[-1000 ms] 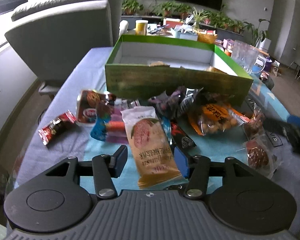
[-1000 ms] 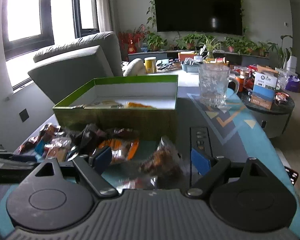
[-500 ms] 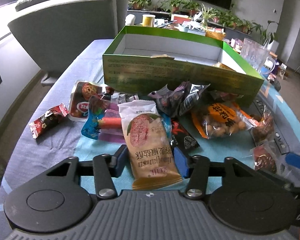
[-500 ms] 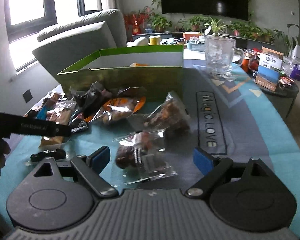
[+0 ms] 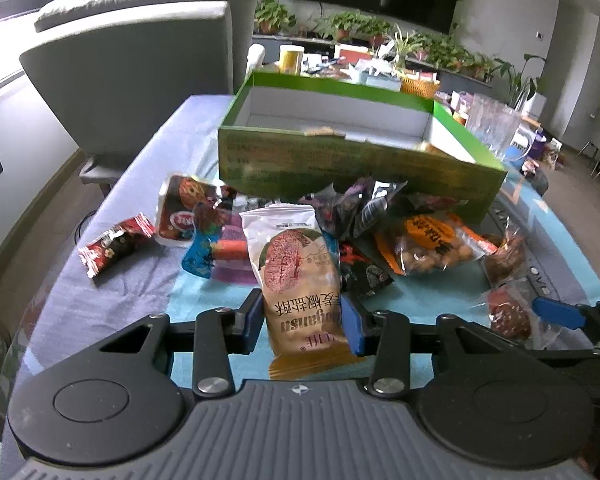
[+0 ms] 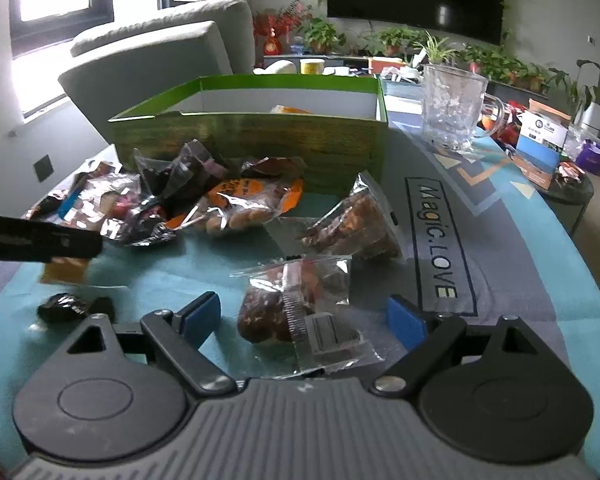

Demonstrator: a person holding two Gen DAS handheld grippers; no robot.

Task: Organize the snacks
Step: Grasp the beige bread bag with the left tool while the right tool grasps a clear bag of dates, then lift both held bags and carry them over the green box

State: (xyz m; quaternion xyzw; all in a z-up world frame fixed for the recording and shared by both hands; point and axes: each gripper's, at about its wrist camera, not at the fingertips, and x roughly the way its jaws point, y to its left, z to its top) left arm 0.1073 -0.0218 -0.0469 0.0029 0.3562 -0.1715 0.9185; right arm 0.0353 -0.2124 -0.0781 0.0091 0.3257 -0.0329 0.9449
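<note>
A white and gold snack packet [image 5: 300, 280] lies lengthwise between the pads of my left gripper [image 5: 302, 320]. Its jaws are closing and the pads stand right at the packet's two sides. My right gripper [image 6: 304, 318] is open wide over a clear packet of dark red-brown snack [image 6: 292, 312], and its pads are apart from the wrapper. The open green box [image 5: 340, 164] [image 6: 252, 140] stands behind the snack pile, with a few items inside. One blue right fingertip [image 5: 556, 314] shows in the left wrist view.
Loose snacks lie before the box: an orange nut bag [image 5: 432, 240] [image 6: 240, 204], a red packet [image 5: 112, 246], dark wrappers [image 6: 180, 176] and another clear packet [image 6: 352, 224]. A glass mug [image 6: 452, 112] stands right of the box. A grey armchair [image 5: 140, 72] sits past the table's far left.
The left jaws have narrowed around the white packet. The right gripper has sunk toward the table, and the clear packet now lies between its fingers.
</note>
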